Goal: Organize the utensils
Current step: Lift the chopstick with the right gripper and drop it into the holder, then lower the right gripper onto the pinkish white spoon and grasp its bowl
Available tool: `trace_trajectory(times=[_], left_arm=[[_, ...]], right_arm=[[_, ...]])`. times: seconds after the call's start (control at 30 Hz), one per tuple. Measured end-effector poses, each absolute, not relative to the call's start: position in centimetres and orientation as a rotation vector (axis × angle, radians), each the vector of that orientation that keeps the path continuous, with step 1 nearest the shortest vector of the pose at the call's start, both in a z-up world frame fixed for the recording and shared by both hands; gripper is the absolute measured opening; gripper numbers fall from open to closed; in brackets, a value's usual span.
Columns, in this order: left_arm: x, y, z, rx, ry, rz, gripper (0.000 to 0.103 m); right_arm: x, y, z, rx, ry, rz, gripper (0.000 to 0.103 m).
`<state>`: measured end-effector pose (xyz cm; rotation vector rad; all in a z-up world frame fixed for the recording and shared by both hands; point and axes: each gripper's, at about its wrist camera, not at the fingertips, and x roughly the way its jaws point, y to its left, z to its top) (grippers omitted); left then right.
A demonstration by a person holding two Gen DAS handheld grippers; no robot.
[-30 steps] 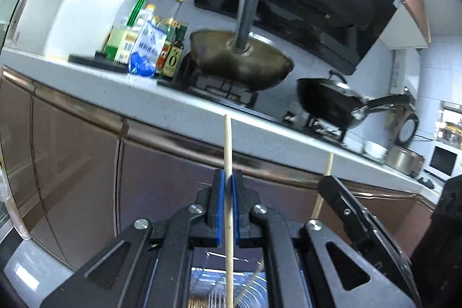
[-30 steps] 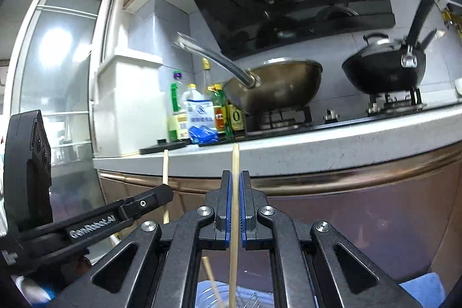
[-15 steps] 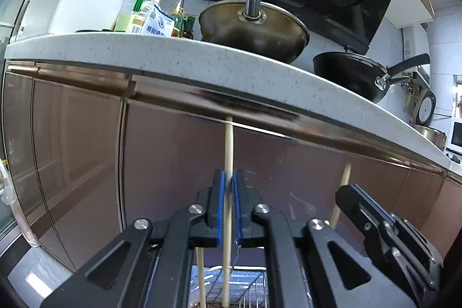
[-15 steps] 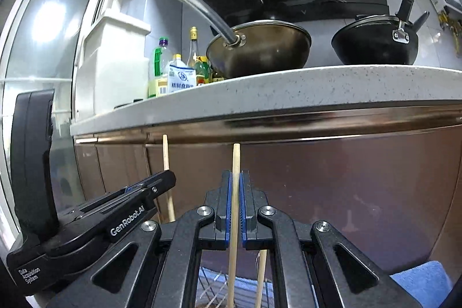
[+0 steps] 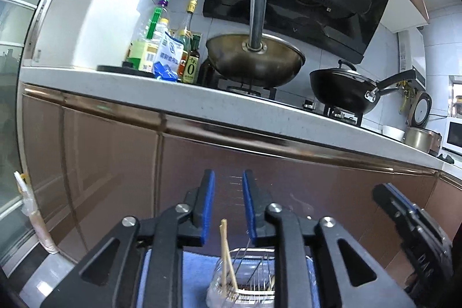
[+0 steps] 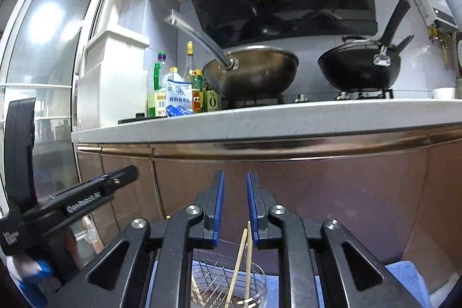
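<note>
Above the clear holder (image 5: 241, 283) both the left gripper (image 5: 228, 204) and right gripper (image 6: 234, 205) are opening, pads apart and gripping nothing; the chopsticks (image 6: 241, 264) stand loose inside it (let go, I judge, to drop in upright).

Left wrist view: sits low behind own fingers, below counter (image 5: 202, 103) height, faces cabinet fronts (image 5: 115, 152) at close range, tilted up toward stove and brass wok (image 5: 254, 62)

Right wrist view: same low height, just to the right, looks nearly level at same counter (image 6: 288, 114)

Shared: both woks, bottles, counter edge, glass jar (image 5: 239, 290) with wire rack just below both cameras; each view catches other gripper at its edge
</note>
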<state>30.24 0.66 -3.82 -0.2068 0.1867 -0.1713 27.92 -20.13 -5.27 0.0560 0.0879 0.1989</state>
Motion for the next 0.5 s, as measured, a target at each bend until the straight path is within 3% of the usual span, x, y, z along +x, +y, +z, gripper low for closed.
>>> trace_trajectory(times=[0.5], left_arm=[[20.5, 4.6, -1.5, -0.162, 0.299, -0.127, 0.026]], right_arm=[[16.0, -23.7, -0.7, -0.018, 0.14, 0.096, 0.023]])
